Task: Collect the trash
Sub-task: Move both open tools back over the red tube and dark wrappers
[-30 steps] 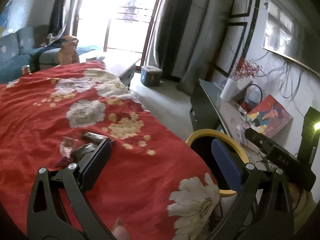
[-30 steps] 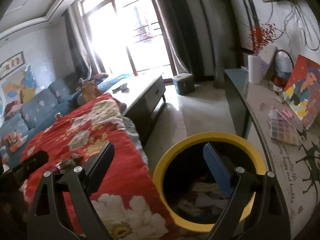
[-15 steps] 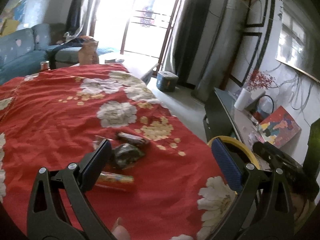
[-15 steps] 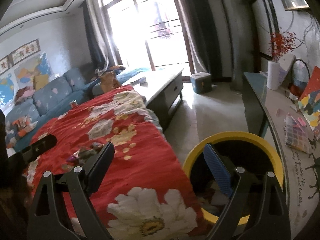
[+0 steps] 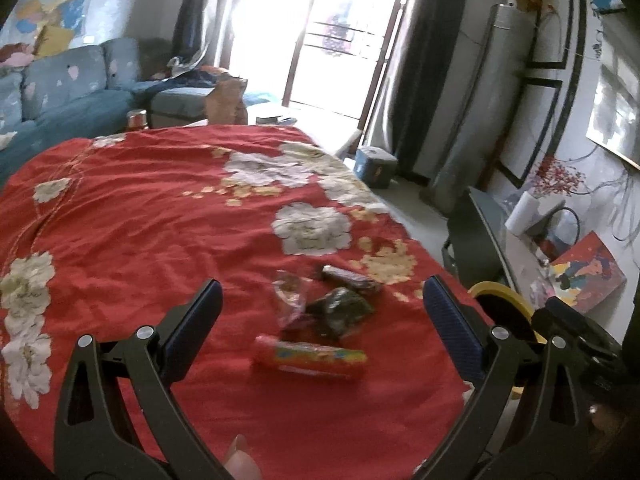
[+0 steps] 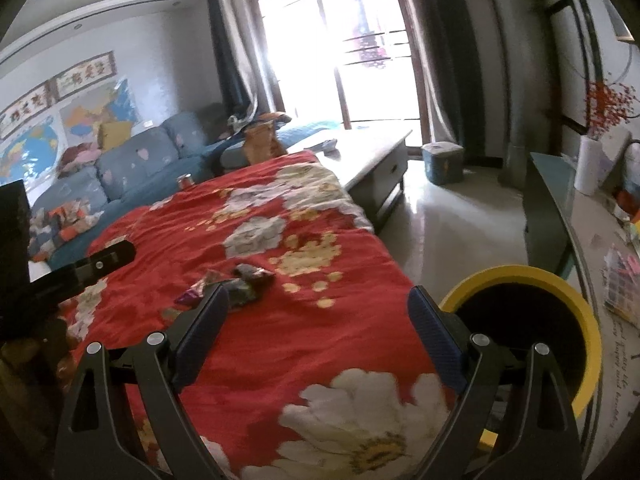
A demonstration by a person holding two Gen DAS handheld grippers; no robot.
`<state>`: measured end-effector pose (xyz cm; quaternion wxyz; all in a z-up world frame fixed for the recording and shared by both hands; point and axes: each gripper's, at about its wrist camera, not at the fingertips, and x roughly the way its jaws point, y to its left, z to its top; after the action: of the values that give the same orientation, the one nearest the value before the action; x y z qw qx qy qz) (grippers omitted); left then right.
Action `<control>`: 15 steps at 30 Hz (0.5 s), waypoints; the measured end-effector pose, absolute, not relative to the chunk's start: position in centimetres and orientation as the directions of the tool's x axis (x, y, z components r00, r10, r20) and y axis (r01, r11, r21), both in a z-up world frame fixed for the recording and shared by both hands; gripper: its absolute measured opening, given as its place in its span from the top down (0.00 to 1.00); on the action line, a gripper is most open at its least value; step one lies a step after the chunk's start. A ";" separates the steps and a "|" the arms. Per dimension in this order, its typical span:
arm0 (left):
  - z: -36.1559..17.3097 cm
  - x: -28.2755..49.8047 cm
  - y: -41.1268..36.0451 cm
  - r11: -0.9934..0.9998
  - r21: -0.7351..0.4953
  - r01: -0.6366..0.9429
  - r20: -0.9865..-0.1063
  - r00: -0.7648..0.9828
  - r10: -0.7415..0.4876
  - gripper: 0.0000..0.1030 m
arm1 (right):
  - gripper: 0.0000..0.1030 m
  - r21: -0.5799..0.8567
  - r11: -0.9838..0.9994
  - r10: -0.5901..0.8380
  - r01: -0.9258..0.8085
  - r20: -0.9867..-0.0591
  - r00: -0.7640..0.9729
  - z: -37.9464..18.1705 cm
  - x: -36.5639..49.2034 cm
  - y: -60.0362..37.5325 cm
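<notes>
Left wrist view | left gripper (image 5: 318, 320) jaws wide, empty | straddle red tube wrapper (image 5: 310, 357) lengthwise, near cloth (image 5: 140, 220) edge, pinch low | right gripper (image 6: 318, 322) spread, empty

Red floral cloth (image 5: 140, 216) under scattered wrappers (image 5: 324, 312).

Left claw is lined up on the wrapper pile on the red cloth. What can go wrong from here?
1. The wrappers lie bunched and touching; the open left claw may pinch several, or drag the tube-shaped packet aside.
2. The red cloth is loose and wrinkled, so a low pinch could catch fabric and shift everything.
3. The yellow-rimmed bin stands off the cloth's edge near the right claw; a light wrapper could drop short.
</notes>
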<state>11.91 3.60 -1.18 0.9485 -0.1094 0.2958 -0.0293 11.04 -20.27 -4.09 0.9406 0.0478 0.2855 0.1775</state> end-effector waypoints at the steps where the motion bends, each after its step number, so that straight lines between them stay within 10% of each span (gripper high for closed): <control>1: -1.2 11.9 4.0 0.975 -0.223 -0.017 -0.558 0.822 -0.114 0.11 | 0.14 0.193 0.930 0.367 -0.313 -0.521 0.770 -4.1 11.1 -20.0; 15: -3.2 11.2 8.7 0.972 -0.213 -0.099 -0.609 0.792 -0.053 0.11 | 0.14 0.191 0.895 0.436 -0.403 -0.566 0.700 -5.3 13.1 -14.3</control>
<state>11.22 8.69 -3.17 0.9391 -0.1179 0.3224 0.0124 13.08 -14.32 -5.32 0.9216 0.0261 0.3134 0.2275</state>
